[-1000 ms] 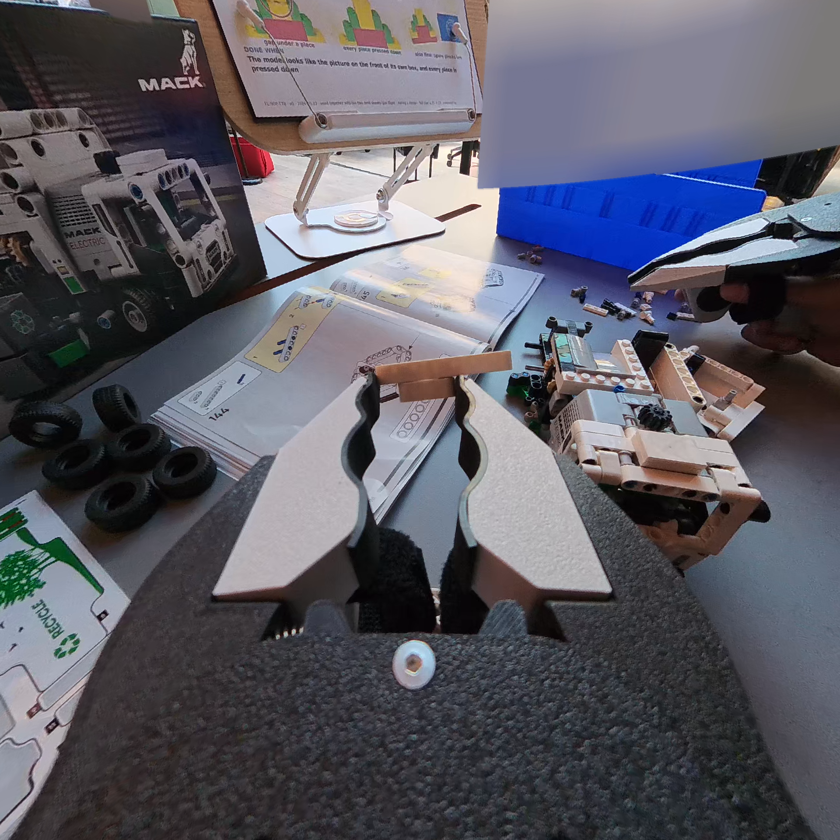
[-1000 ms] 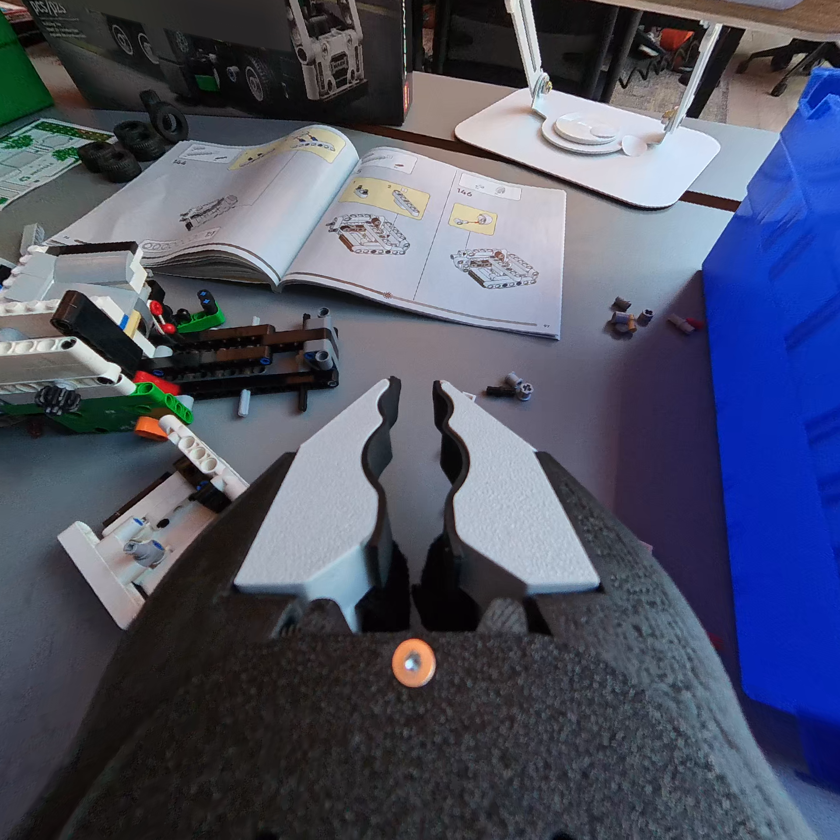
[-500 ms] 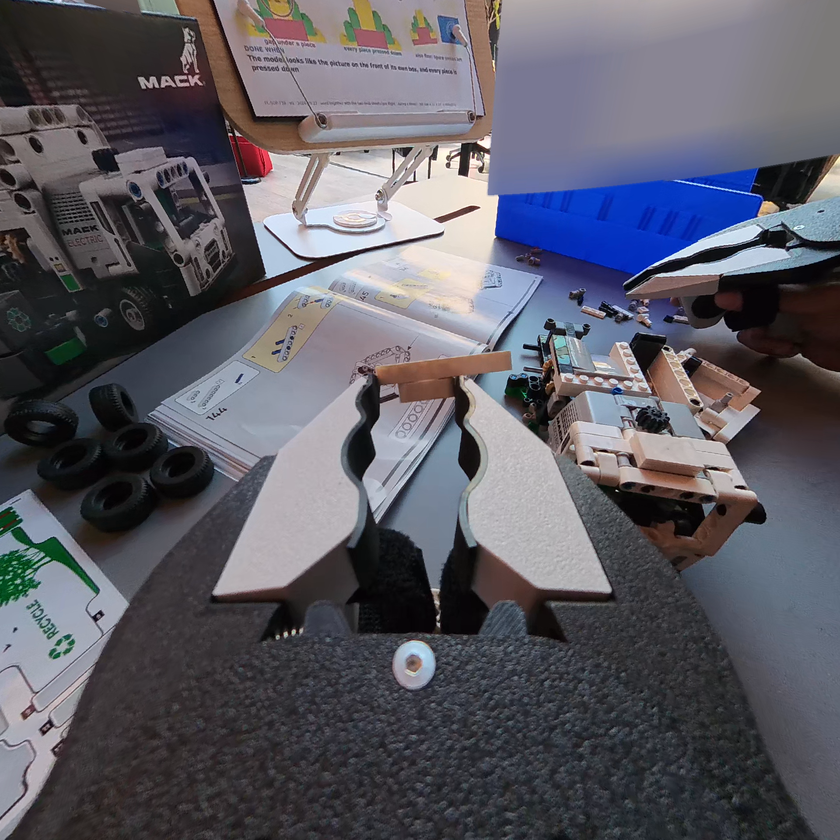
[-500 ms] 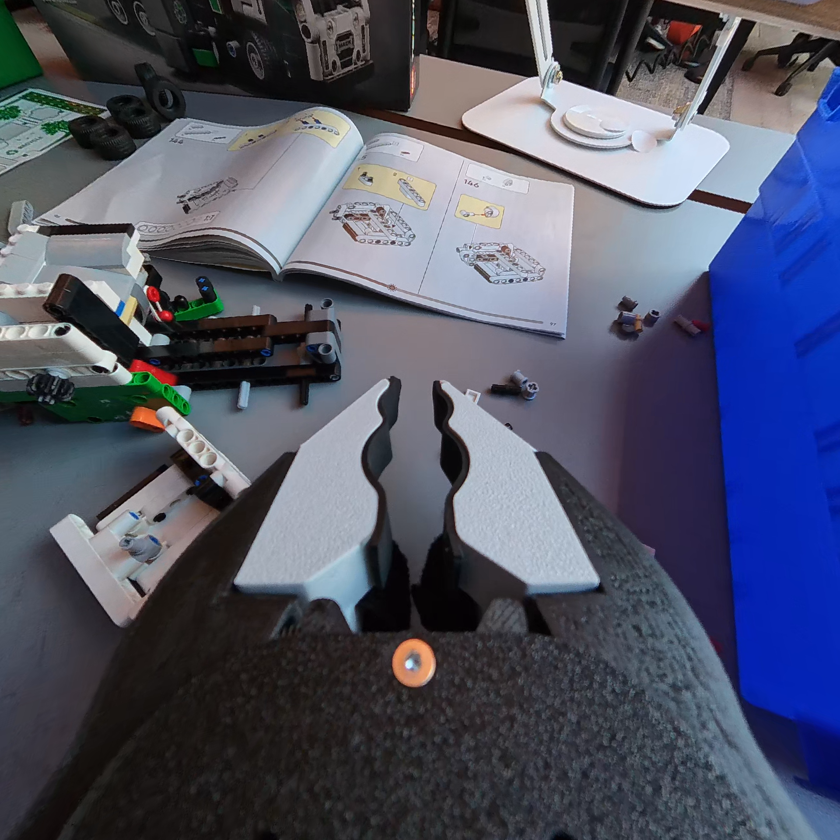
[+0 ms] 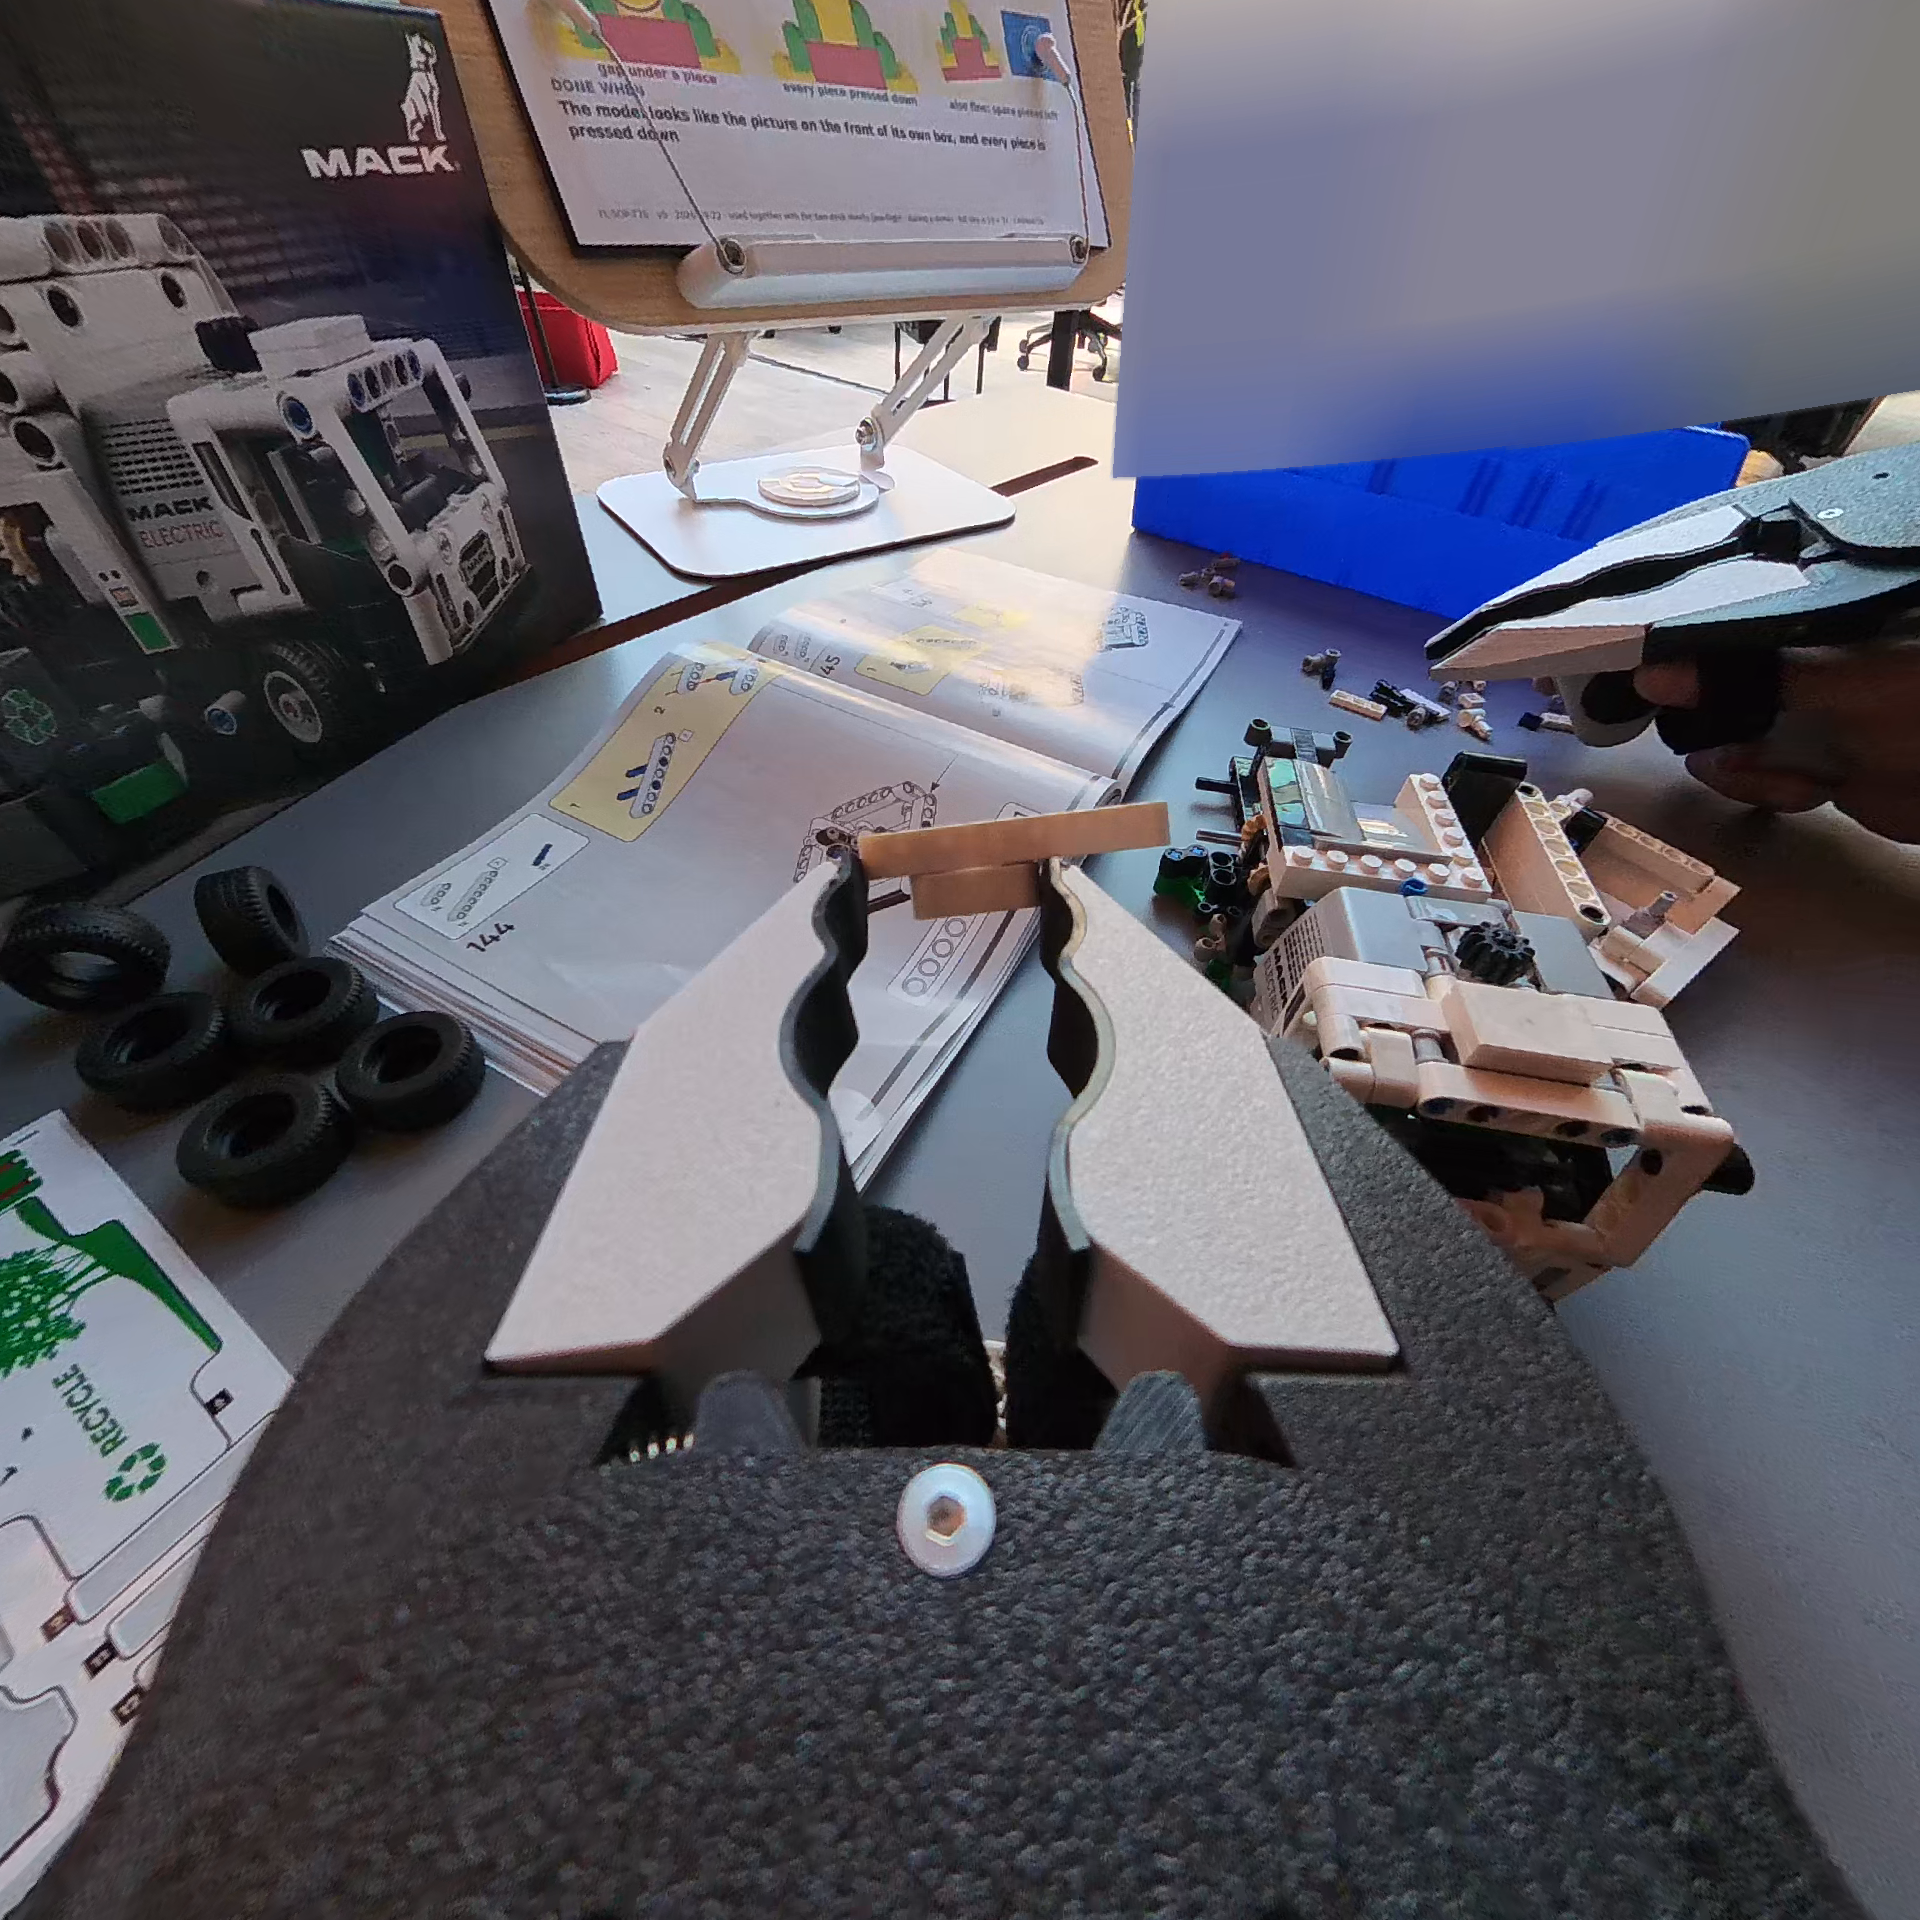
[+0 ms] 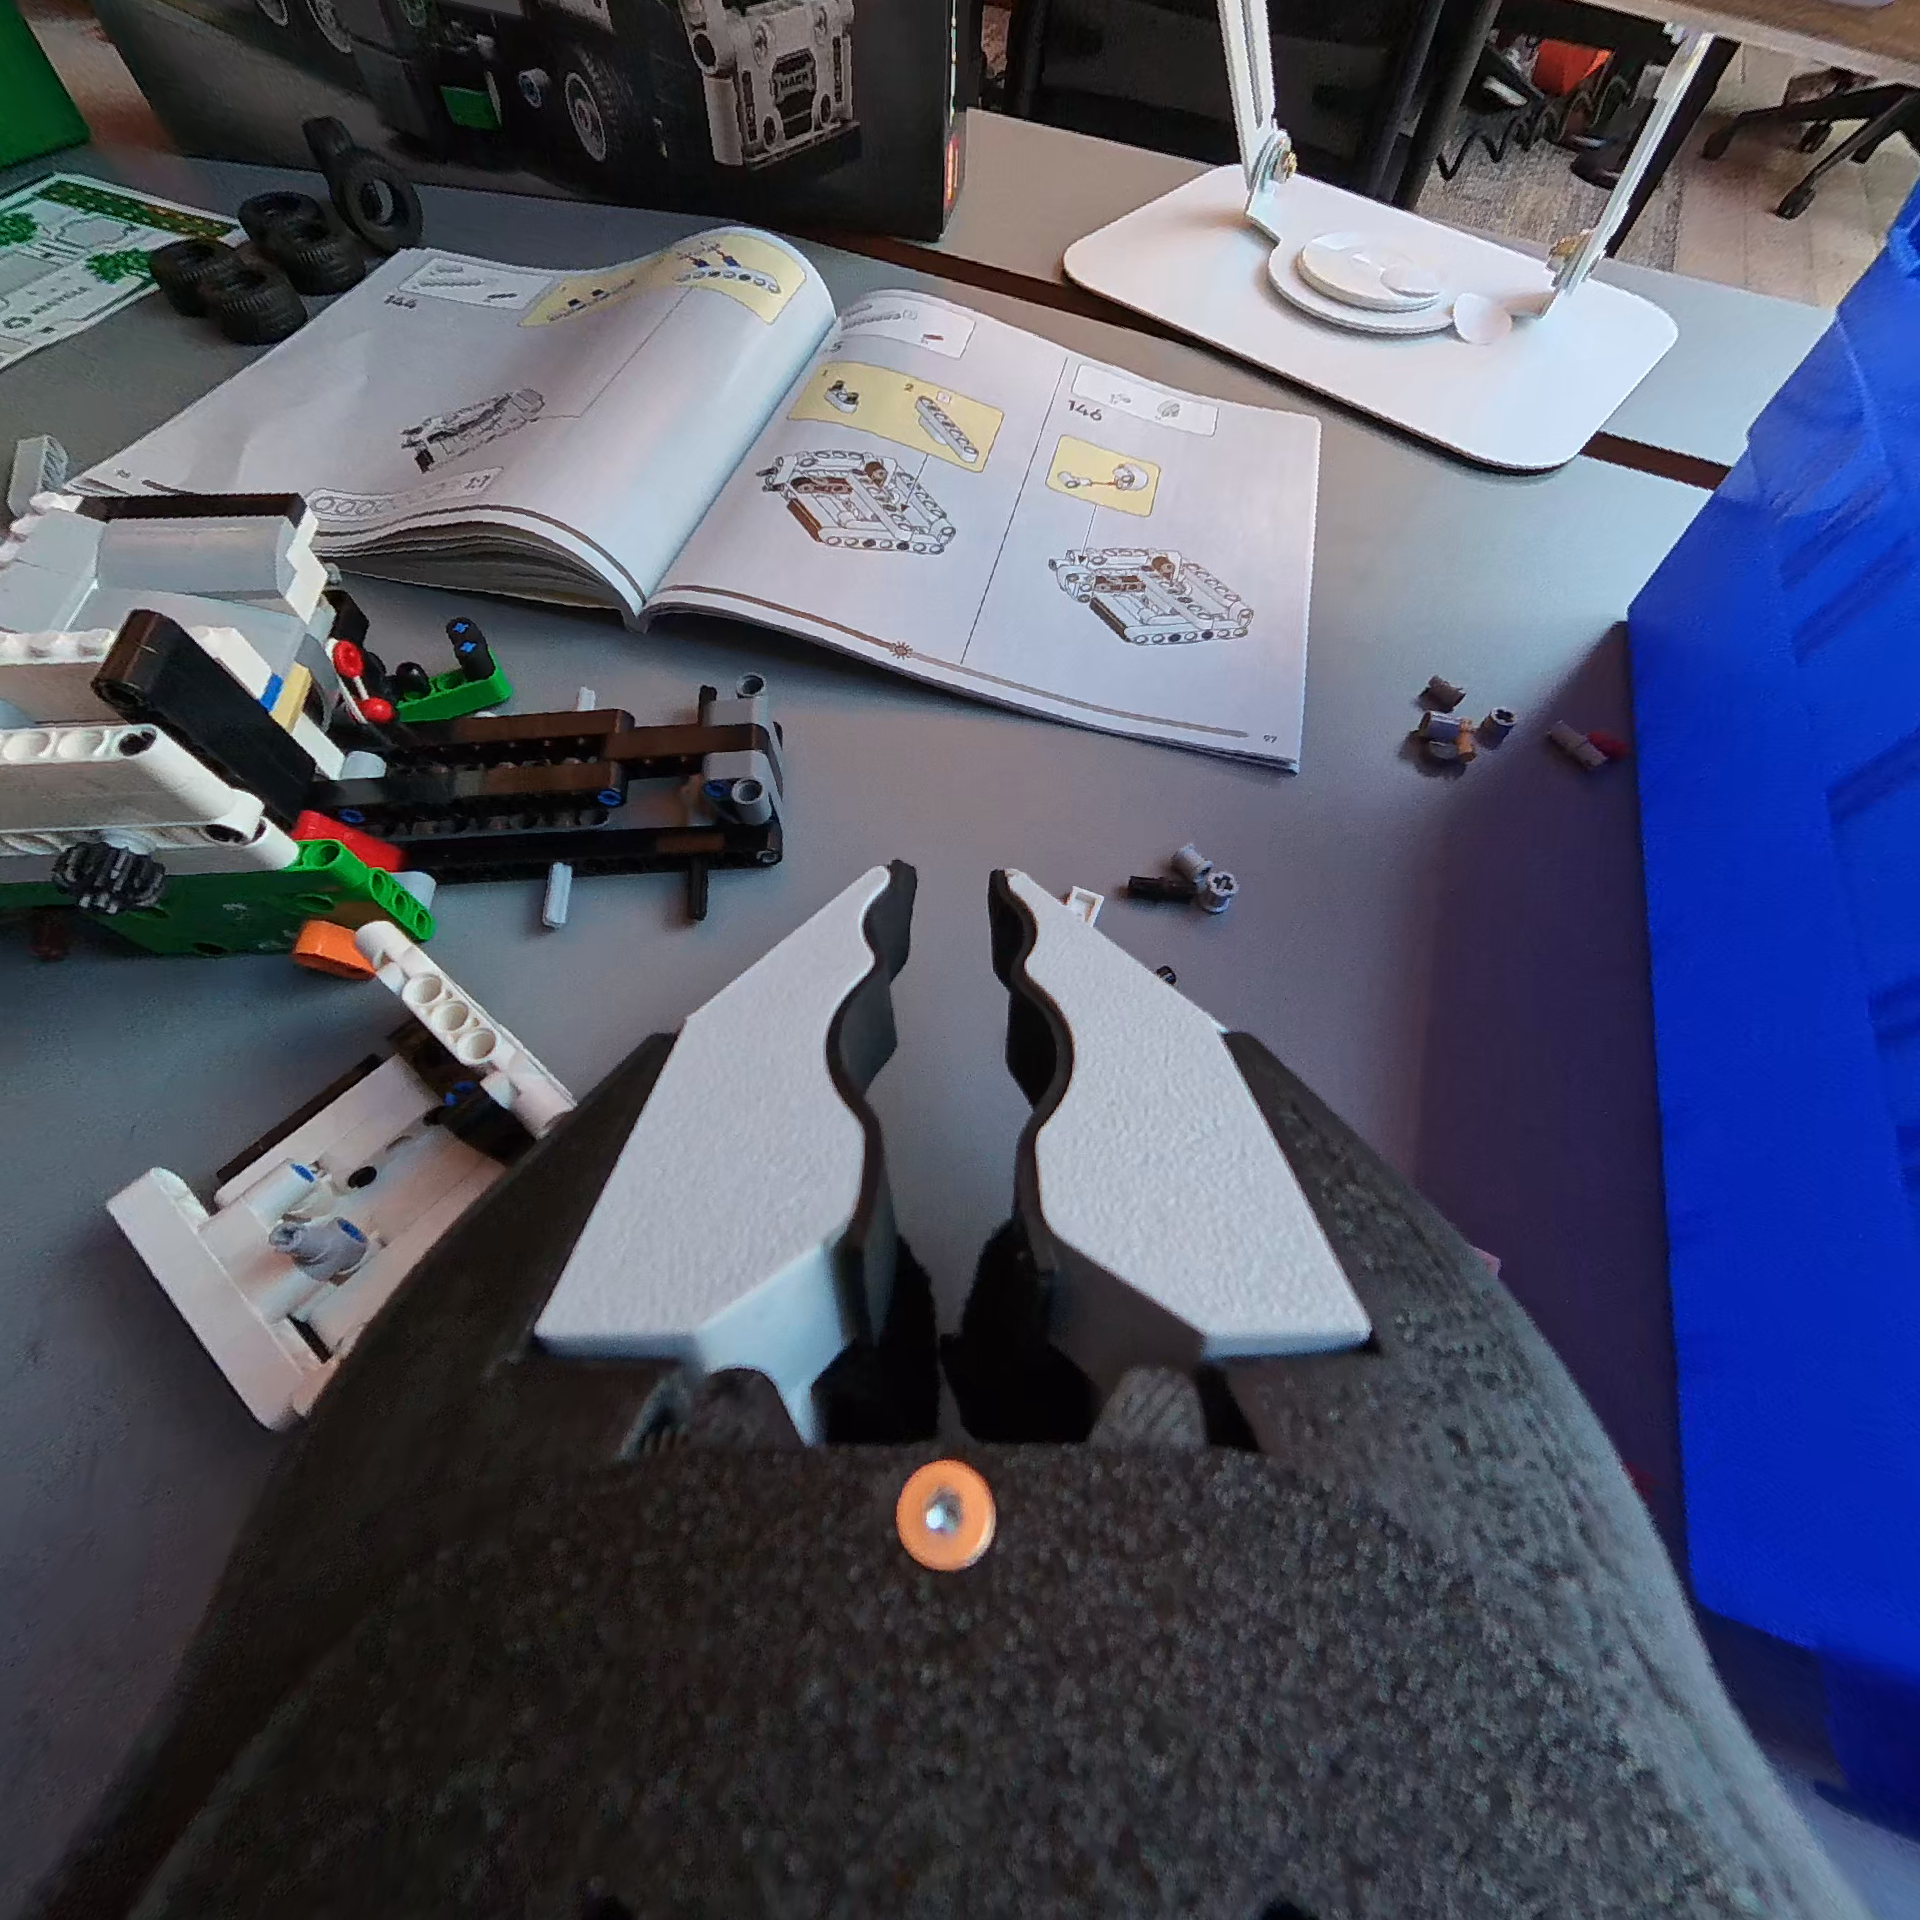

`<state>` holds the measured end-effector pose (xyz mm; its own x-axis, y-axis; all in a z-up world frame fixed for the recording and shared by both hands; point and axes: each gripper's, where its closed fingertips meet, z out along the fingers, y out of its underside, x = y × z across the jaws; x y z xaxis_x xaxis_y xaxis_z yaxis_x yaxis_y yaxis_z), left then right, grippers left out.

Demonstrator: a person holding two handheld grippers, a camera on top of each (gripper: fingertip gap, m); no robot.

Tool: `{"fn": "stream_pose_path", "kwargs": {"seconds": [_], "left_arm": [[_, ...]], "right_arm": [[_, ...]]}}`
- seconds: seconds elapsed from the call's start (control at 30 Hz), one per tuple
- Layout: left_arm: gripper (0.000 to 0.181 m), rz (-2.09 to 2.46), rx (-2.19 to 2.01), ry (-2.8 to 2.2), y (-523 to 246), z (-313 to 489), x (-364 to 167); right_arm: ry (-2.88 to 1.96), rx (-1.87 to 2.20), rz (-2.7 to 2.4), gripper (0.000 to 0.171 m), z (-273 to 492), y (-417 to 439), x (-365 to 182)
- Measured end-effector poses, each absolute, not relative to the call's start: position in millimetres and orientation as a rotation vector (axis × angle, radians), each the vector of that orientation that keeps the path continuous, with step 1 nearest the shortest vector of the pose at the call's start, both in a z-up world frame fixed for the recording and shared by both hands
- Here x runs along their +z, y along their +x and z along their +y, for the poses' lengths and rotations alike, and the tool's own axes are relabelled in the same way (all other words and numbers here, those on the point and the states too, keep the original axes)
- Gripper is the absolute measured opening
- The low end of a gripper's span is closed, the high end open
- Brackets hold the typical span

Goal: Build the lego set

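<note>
My left gripper (image 5: 945,883) is shut on a small tan lego piece (image 5: 1013,836) made of two stacked plates and holds it above the open instruction booklet (image 5: 727,810). The part-built white, black and green truck (image 5: 1455,977) lies on the table to its right. It also shows in the right wrist view (image 6: 208,769) at the left. My right gripper (image 6: 951,883) is empty, its jaws a narrow gap apart, low over the grey table near a small grey and black pin (image 6: 1184,883). In the left wrist view it (image 5: 1455,649) hovers beyond the truck.
A white panel sub-assembly (image 6: 312,1195) lies left of my right gripper. Several black tyres (image 5: 260,1039) and a sticker sheet (image 5: 83,1403) lie at the left. The set's box (image 5: 239,416), a white stand (image 5: 810,499) and a blue bin (image 6: 1787,935) border the table. Small loose parts (image 6: 1455,722) lie by the bin. Spacing between my two grippers at the tips: around 25 centimeters.
My right gripper has moved a little forward over the table, toward the booklet. My left gripper still holds the tan piece and has barely moved.
</note>
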<state>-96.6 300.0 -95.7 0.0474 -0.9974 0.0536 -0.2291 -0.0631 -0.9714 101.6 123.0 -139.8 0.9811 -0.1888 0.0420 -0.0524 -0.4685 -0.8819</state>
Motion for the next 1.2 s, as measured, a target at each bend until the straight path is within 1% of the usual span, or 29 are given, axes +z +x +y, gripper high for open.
{"fn": "stream_pose_path", "kwargs": {"seconds": [0.43, 0.57, 0.67, 0.83, 0.9, 1.03, 1.13, 1.2], "left_arm": [[0.032, 1.330, -1.087, -1.357, -99.3, 287.1, -78.0], [0.032, 1.369, -1.083, -1.251, -99.3, 267.5, -65.0], [0.031, 1.429, -1.091, -1.124, -98.1, 238.1, -52.0], [0.031, 1.567, -1.109, -0.954, -93.8, 179.5, -47.6], [0.032, 1.627, -1.119, -0.905, -92.3, 156.8, -50.9], [0.031, 1.723, -1.034, -0.803, -89.4, 125.1, -62.2], [0.032, 1.768, -0.960, -0.726, -87.0, 105.7, -68.4], [0.032, 1.799, -0.884, -0.670, -86.2, 95.4, -74.5]], "right_arm": [[-2.066, -0.190, 0.164, 0.013, 123.1, 102.2, -141.0], [-2.053, -0.218, 0.152, 0.013, 122.9, 102.2, -138.8], [-2.001, -0.219, 0.145, 0.013, 120.7, 99.0, -129.6], [-1.895, -0.021, 0.102, 0.016, 117.5, 55.9, -91.6], [-1.893, 0.069, 0.066, 0.022, 115.1, 30.6, -80.6], [-1.845, 0.466, -0.043, 0.025, 106.9, -54.7, -58.0], [-1.876, 0.566, -0.047, 0.025, 101.8, -82.8, -61.8], [-1.886, 0.591, -0.041, 0.021, 96.1, -90.3, -64.5]]}}
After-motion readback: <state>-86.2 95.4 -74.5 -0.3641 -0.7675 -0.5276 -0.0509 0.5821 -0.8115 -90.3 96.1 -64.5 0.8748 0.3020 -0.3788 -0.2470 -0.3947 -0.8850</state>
